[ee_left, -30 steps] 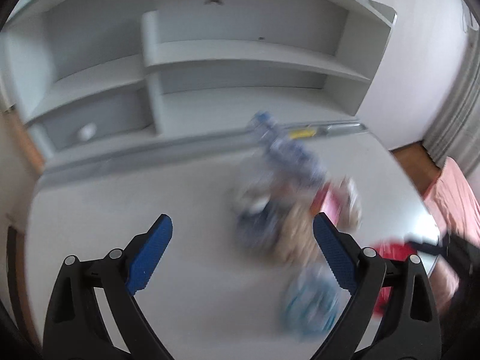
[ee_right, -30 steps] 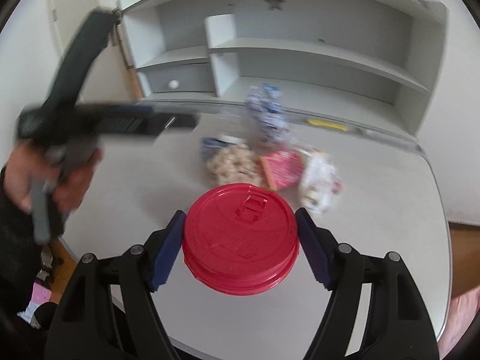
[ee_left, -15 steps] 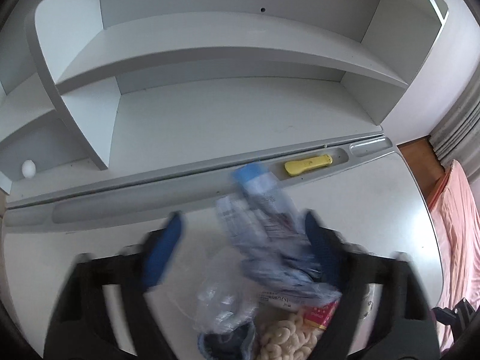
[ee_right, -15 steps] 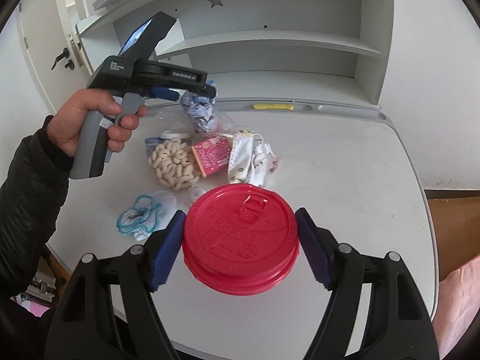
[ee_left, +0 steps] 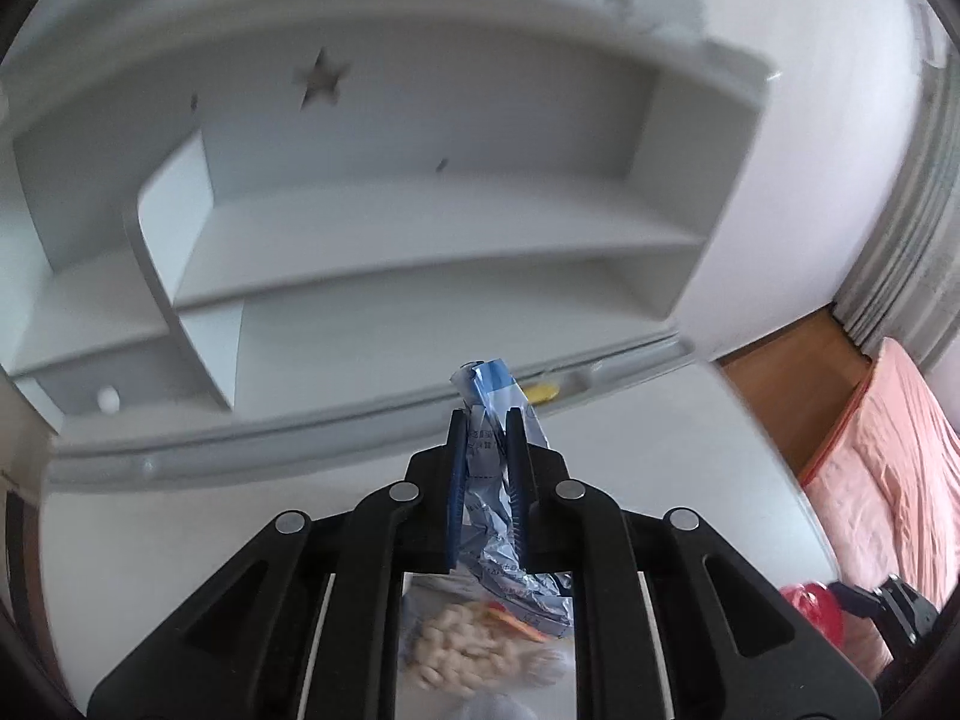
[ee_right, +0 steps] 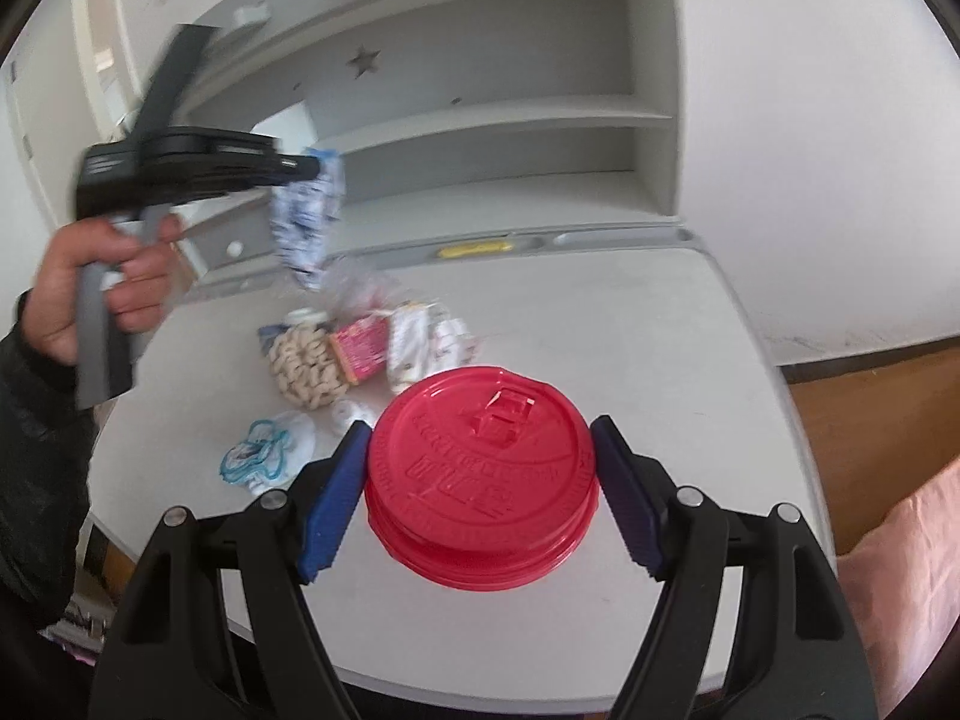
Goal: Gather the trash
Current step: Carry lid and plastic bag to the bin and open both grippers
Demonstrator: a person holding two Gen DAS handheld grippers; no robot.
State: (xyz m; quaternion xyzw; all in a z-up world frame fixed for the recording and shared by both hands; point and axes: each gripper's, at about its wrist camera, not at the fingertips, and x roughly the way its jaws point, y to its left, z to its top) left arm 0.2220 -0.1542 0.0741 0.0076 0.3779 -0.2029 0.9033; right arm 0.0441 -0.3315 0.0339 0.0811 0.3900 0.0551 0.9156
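The left gripper (ee_left: 487,420) has just clamped its jaws on a crumpled blue-and-white wrapper (ee_left: 489,468), which hangs clear of the surface (ee_right: 630,324) in the right wrist view, pinched near its top with the tail dangling below. The right gripper (ee_right: 480,456) has its jaws spread either side of a red lid (ee_right: 480,474); the pads sit at the rim, though whether they press on it cannot be told, and what lies under the lid is hidden. One piece of trash is thus lifted but not yet dropped anywhere, and most of the job looks undone: a bag of pale ring snacks (ee_right: 306,363), a pink packet (ee_right: 360,351), white printed wrappers (ee_right: 429,342) and a blue-edged scrap (ee_right: 258,459) lie clustered on the surface below and beside the raised wrapper. The wrapper is thin, creased foil or plastic, light and limp, printed with small text. A yellow item (ee_right: 474,249) rests in the tray at the back edge.
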